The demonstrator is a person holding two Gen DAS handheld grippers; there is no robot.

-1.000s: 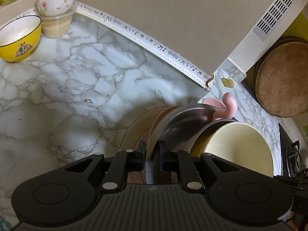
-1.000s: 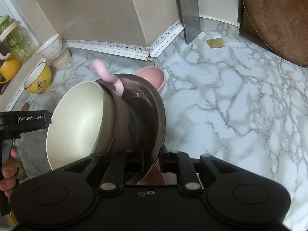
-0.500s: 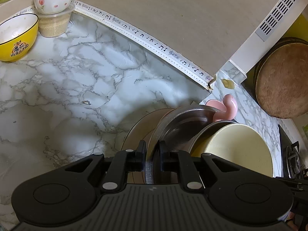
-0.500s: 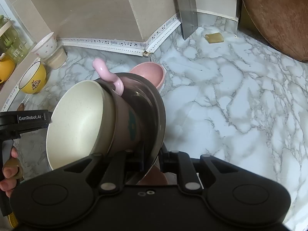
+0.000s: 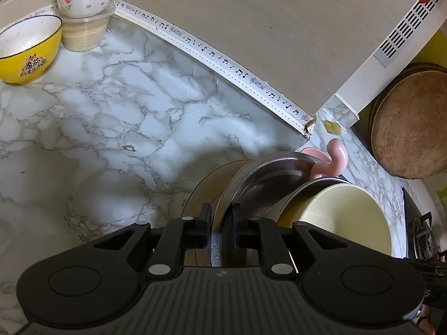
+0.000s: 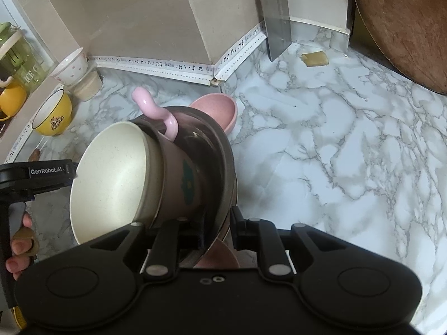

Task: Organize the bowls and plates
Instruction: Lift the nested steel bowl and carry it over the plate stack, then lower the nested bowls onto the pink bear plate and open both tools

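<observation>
Left wrist view: left hand-held gripper (image 5: 220, 230) and right hand-held gripper (image 6: 216, 233) both clamped on steel plate (image 5: 268, 176) rim, cream bowl (image 5: 343, 217) stack tilted above bench (image 5: 111, 128), 3 o'clock. Risk: bowls sliding off tilted plate.

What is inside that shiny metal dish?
The metal dish holds a pink-handled mug with a cream bowl nested in it. The mug's inside is covered; a brownish plate sits beneath.
</observation>
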